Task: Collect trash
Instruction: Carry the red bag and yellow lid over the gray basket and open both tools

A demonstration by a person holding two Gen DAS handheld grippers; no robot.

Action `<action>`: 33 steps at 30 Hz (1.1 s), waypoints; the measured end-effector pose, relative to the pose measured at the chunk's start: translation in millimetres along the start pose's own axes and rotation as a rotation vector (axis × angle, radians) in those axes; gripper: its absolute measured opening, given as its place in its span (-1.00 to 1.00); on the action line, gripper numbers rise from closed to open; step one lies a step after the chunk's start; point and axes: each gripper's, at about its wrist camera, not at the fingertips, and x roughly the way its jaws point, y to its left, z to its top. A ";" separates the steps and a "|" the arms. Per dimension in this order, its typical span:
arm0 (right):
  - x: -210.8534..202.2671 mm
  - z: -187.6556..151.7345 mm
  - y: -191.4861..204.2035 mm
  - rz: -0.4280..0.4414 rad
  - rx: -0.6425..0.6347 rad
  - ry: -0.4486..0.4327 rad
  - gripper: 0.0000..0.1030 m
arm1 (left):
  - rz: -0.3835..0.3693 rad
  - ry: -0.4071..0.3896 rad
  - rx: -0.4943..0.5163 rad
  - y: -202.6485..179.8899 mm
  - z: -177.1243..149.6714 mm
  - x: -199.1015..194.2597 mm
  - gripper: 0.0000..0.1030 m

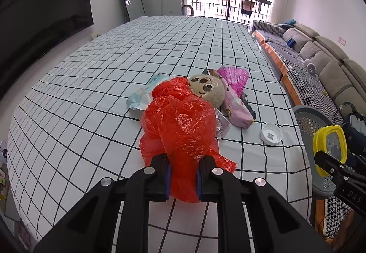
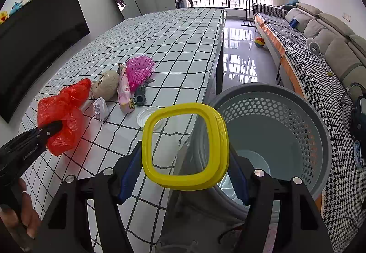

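Trash on your left wrist view: red plastic bag [image 1: 183,125] on the checked table [image 1: 91,83], pinched in your left gripper [image 1: 183,181]; toy head, pink packet and white cap remain uncollected. Right wrist view: your right gripper [image 2: 183,170] clamps a yellow-rimmed lid [image 2: 185,145] beside the grey basket [image 2: 286,111]. Basket floor partly hidden, contents unclear.

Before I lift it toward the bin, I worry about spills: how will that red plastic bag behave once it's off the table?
The red plastic bag looks thin and crinkled, so it will probably sag and trail below the left gripper, whose jaws pinch one bunched end. It seems light. Loose folds might brush the bottle cap nearby.
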 end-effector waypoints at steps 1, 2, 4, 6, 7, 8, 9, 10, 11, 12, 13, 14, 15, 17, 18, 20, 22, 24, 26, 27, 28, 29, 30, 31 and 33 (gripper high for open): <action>-2.1 -0.6 -1.4 0.002 0.004 -0.004 0.29 | -0.002 -0.010 0.003 0.2 0.5 -7.0 -0.69; -4.4 -1.2 -3.5 0.004 0.007 -0.008 0.29 | -0.006 -0.022 0.007 -0.6 1.4 -14.5 -0.69; -9.6 -1.8 -8.2 0.004 0.015 -0.017 0.29 | -0.018 -0.047 0.018 -5.1 5.4 -28.7 -0.69; -15.8 -2.2 -15.4 -0.001 0.024 -0.028 0.29 | -0.041 -0.073 0.037 -15.3 9.9 -39.9 -0.69; -19.0 -2.5 -20.1 -0.006 0.030 -0.033 0.29 | -0.058 -0.084 0.049 -21.7 13.2 -44.4 -0.69; -21.9 -3.3 -25.4 -0.012 0.036 -0.039 0.29 | -0.076 -0.095 0.063 -29.5 16.0 -48.1 -0.69; -24.9 -3.3 -30.4 -0.020 0.045 -0.044 0.29 | -0.094 -0.104 0.078 -37.7 18.7 -50.8 -0.69; -27.6 -3.8 -36.8 -0.030 0.054 -0.049 0.29 | -0.113 -0.111 0.097 -47.7 20.5 -52.3 -0.69; -29.6 -4.6 -44.2 -0.041 0.064 -0.053 0.29 | -0.133 -0.113 0.115 -58.2 22.4 -52.0 -0.69; -31.3 -5.4 -51.7 -0.052 0.075 -0.056 0.29 | -0.156 -0.112 0.134 -69.5 24.5 -50.5 -0.69; -32.6 -5.9 -59.5 -0.065 0.086 -0.058 0.29 | -0.181 -0.107 0.151 -80.7 26.1 -48.2 -0.69; -33.5 -6.7 -68.5 -0.078 0.099 -0.059 0.29 | -0.206 -0.100 0.168 -91.9 27.8 -45.1 -0.69; -33.4 -7.2 -77.1 -0.090 0.112 -0.058 0.29 | -0.231 -0.092 0.185 -103.3 29.4 -41.2 -0.69; -31.8 -7.5 -96.2 -0.114 0.140 -0.054 0.29 | -0.276 -0.078 0.227 -129.5 30.7 -33.7 -0.69; -30.6 -7.2 -106.1 -0.124 0.155 -0.051 0.29 | -0.299 -0.067 0.249 -141.7 31.2 -28.8 -0.69; -25.2 -7.3 -124.7 -0.143 0.186 -0.041 0.29 | -0.341 -0.043 0.300 -166.1 31.1 -17.3 -0.69; -18.5 -5.8 -141.5 -0.157 0.212 -0.027 0.29 | -0.371 -0.017 0.346 -188.3 28.9 -6.5 -0.69; -11.9 -4.2 -153.9 -0.166 0.228 -0.012 0.29 | -0.399 0.010 0.376 -205.7 26.8 2.9 -0.69; -5.6 -2.0 -161.8 -0.173 0.231 0.004 0.29 | -0.423 0.036 0.392 -218.6 25.0 12.0 -0.69; -3.8 -1.3 -165.6 -0.175 0.230 0.011 0.29 | -0.432 0.047 0.399 -222.8 23.3 15.1 -0.69; -1.7 -1.5 -168.0 -0.176 0.228 0.017 0.29 | -0.438 0.056 0.406 -227.8 21.4 18.2 -0.69; -0.3 -1.9 -170.5 -0.178 0.227 0.022 0.29 | -0.441 0.066 0.410 -232.2 20.0 21.4 -0.69; -0.2 -2.3 -173.1 -0.178 0.226 0.027 0.29 | -0.445 0.078 0.410 -235.8 18.6 24.9 -0.69; 0.4 -2.5 -174.9 -0.177 0.226 0.033 0.29 | -0.449 0.090 0.408 -238.5 17.2 28.0 -0.69; -0.2 -4.0 -176.8 -0.177 0.223 0.040 0.29 | -0.452 0.111 0.407 -240.7 14.0 32.1 -0.69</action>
